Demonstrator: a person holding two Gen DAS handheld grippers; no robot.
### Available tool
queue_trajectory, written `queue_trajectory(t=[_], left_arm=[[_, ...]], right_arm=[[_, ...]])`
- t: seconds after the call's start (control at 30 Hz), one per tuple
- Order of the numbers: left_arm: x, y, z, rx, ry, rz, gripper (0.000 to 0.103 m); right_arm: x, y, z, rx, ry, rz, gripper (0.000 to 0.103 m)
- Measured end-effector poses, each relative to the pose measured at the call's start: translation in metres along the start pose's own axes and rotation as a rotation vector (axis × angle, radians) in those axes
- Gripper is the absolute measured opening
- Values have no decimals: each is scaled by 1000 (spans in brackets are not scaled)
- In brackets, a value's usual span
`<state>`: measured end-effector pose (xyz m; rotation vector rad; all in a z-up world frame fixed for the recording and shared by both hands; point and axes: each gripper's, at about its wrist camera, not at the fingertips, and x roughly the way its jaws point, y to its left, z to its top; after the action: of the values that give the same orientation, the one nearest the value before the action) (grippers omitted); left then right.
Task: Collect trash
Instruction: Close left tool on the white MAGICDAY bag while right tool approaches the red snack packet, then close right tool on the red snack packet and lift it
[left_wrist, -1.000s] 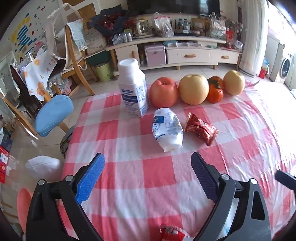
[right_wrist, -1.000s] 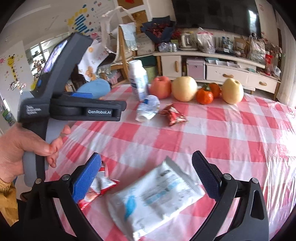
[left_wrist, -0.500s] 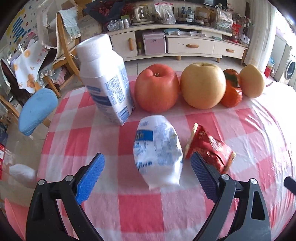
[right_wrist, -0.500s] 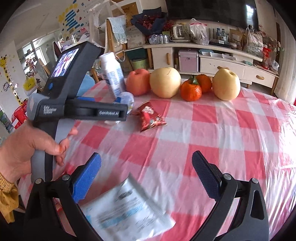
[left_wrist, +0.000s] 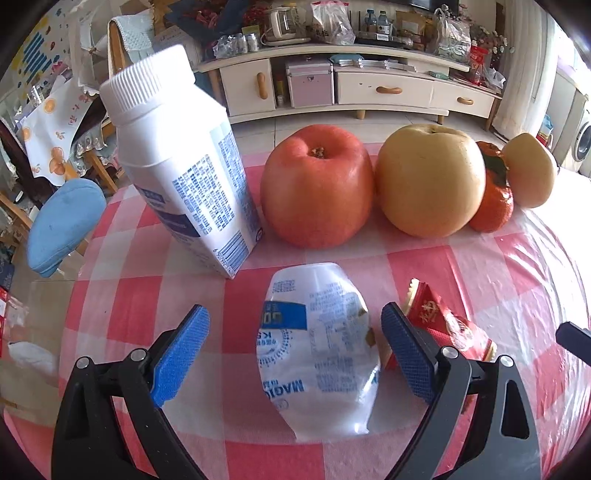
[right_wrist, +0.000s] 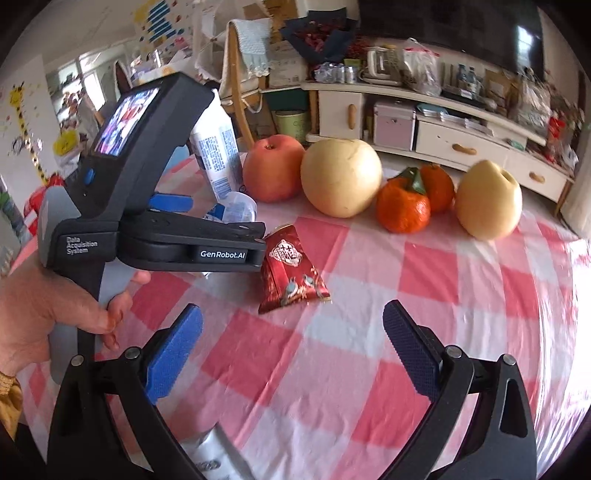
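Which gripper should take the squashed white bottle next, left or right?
Left. The left gripper is open with the squashed white bottle lying between its fingers. The right gripper is open over bare cloth, nearer the red wrapper.

Both grippers: black frames, silver screws, blue textured finger pads (left_wrist: 181, 354). Left gripper (right_wrist: 177, 236) body marked "GenRobot.AI", small screen at upper left. Mustard cuff (right_wrist: 9, 398) at lower-left edge.

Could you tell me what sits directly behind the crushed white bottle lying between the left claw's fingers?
Behind the crushed white bottle stand an upright white carton and a red apple, both on the checked tablecloth. The cloth under the bottle is hidden.
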<state>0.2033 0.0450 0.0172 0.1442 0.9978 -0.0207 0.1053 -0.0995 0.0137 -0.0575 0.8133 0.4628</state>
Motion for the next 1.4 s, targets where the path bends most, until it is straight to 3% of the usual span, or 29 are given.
queue_trajectory(t=[0.4, 0.47, 0.63, 0.7, 0.77, 0.97, 1.4], left_arm=[[18, 10, 5, -20, 6, -24, 93], [17, 11, 4, -24, 7, -30, 93], [16, 13, 1, -17, -3, -63, 84], [13, 11, -4, -18, -7, -71, 81], [12, 10, -6, -29, -8, -88, 75], [9, 0, -7, -23, -13, -110, 62], [-3, -3, -21, -6, 4, -119, 61]], right_arm=[[39, -6, 11, -49, 60, -3, 95], [43, -5, 12, -55, 70, 0, 82], [49, -5, 18, -59, 67, 7, 80], [52, -4, 20, -64, 74, 10, 76], [55, -3, 21, -66, 86, 17, 64], [56, 3, 22, -96, 89, 11, 48], [43, 13, 5, -143, 95, 7, 45]])
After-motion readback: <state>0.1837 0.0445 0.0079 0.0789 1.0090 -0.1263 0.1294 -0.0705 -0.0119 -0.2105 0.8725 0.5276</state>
